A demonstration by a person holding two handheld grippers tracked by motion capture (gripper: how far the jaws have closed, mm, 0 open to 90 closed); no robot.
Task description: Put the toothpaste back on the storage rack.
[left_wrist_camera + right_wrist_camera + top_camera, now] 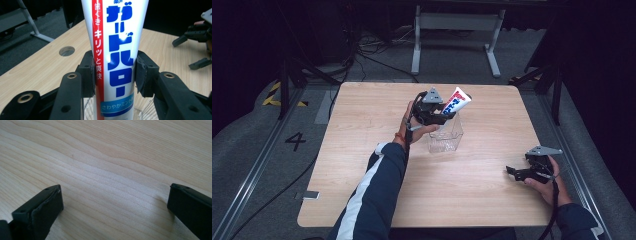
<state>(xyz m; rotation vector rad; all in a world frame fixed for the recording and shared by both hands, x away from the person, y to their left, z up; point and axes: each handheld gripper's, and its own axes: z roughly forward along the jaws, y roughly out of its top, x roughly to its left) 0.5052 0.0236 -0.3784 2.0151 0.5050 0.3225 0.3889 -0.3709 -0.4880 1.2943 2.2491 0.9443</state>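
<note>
A white toothpaste tube (458, 101) with blue and red lettering is tilted up to the right, its lower end inside a clear plastic container (446, 137) at the middle of the wooden table (362, 125). My left gripper (445, 112) is shut on the tube. In the left gripper view both pads press the tube (115, 50) at its sides, and the left gripper (115, 75) hangs over the container's rim (143, 112). My right gripper (512, 172) rests low near the table's right front, open; its jaws (115, 202) stand wide apart over bare wood.
A round hole (67, 51) is cut into the tabletop to the left of the tube. The right gripper (197, 42) shows far off in the left gripper view. A white table frame (457, 30) and cables lie on the floor behind the table.
</note>
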